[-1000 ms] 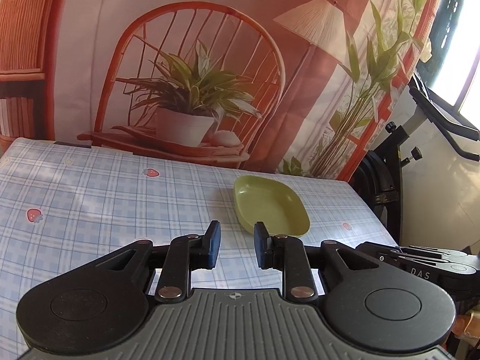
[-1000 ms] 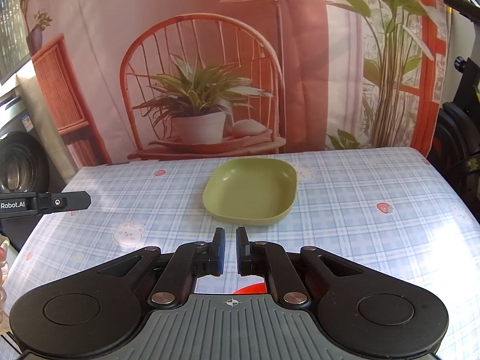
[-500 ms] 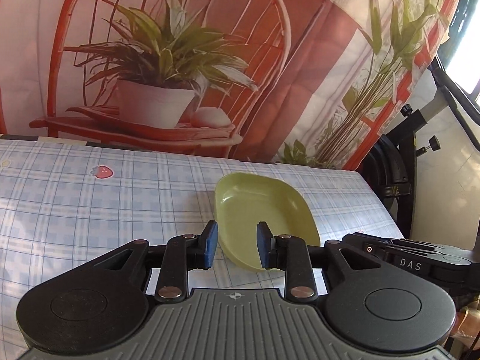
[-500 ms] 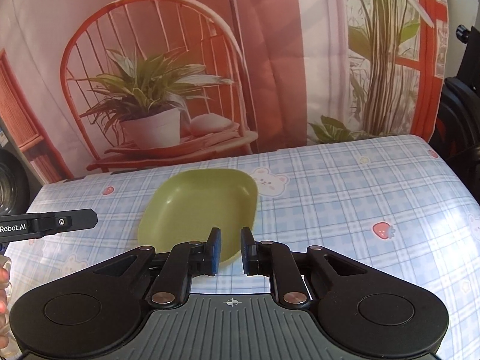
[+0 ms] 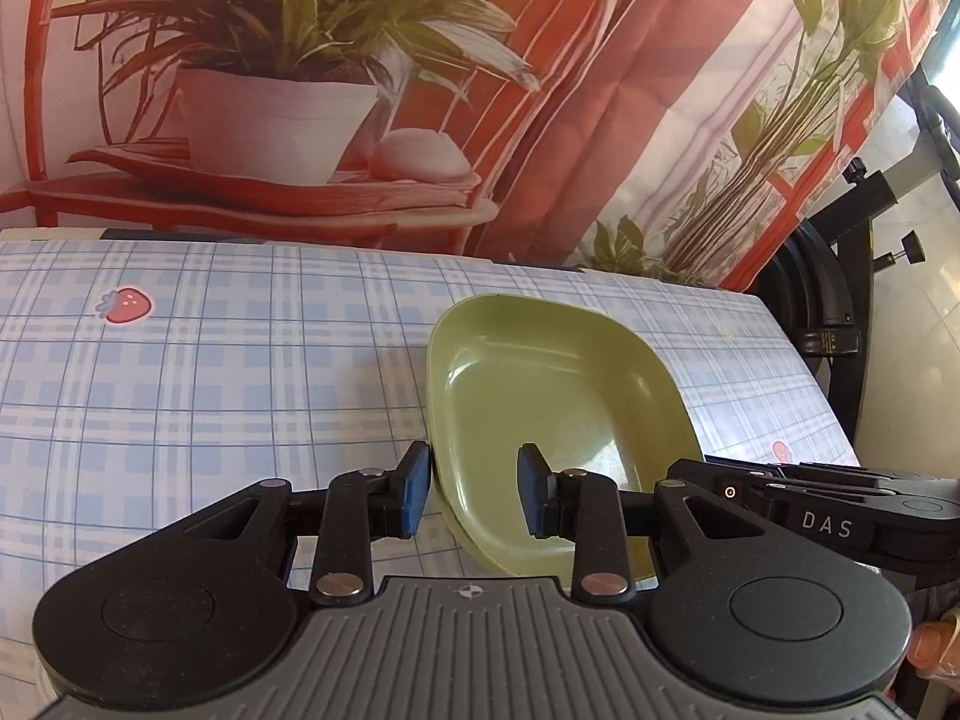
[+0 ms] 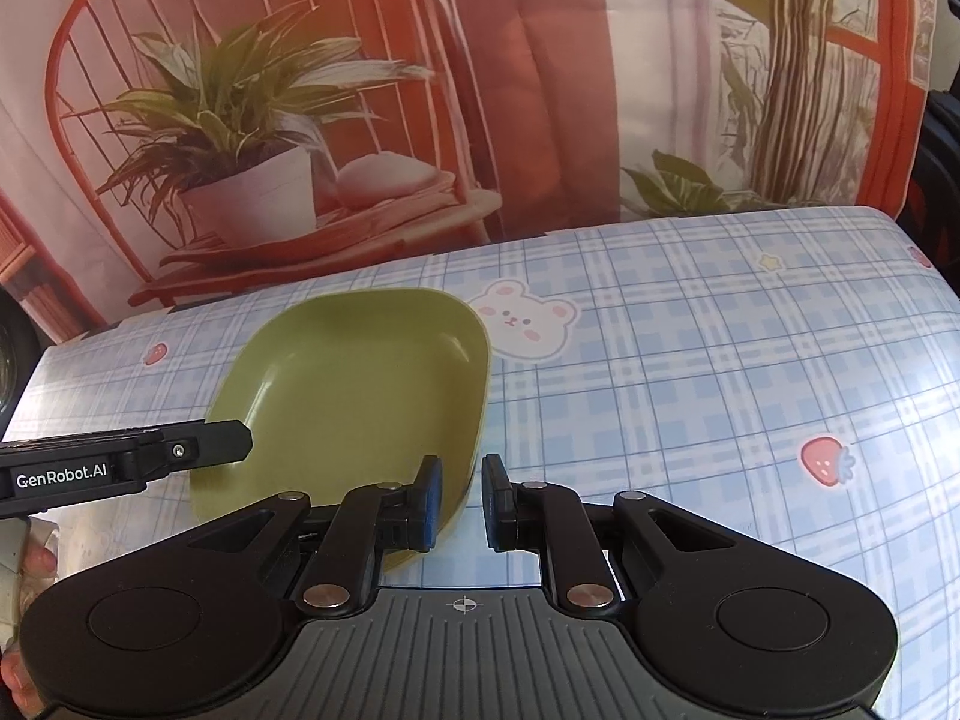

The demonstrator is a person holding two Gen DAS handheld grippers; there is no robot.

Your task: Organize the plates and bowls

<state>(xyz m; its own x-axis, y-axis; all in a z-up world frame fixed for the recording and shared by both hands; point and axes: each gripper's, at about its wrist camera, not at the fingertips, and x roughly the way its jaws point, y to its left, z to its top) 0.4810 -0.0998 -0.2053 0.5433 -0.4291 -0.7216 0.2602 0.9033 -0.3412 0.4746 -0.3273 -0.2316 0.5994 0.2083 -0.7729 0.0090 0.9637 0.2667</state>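
Left wrist view: the left gripper point(image 5: 474, 495) hangs low over the tablecloth point(image 5: 198, 372) with its jaws parted wide, straddling the left rim of the green dish point(image 5: 540, 396). One blue pad sits outside the rim at about 8 o'clock of the dish, the other over its hollow; whether either pad touches it I cannot tell. The dish lies on the blue plaid cloth toward 1 o'clock of centre, its near edge hidden behind the gripper body. At 3 o'clock the black side of the right gripper point(image 5: 828, 516) pokes in, lettered DAS.

Right wrist view: the right gripper point(image 6: 461, 501) has its jaws narrowly parted, gripping nothing, at the dish's point(image 6: 360, 384) near right corner, the left pad over the rim. A bear print point(image 6: 522, 318) lies just beside the dish at 1 o'clock. The left gripper point(image 6: 120, 462) reaches in from 9 o'clock over the dish's left edge.
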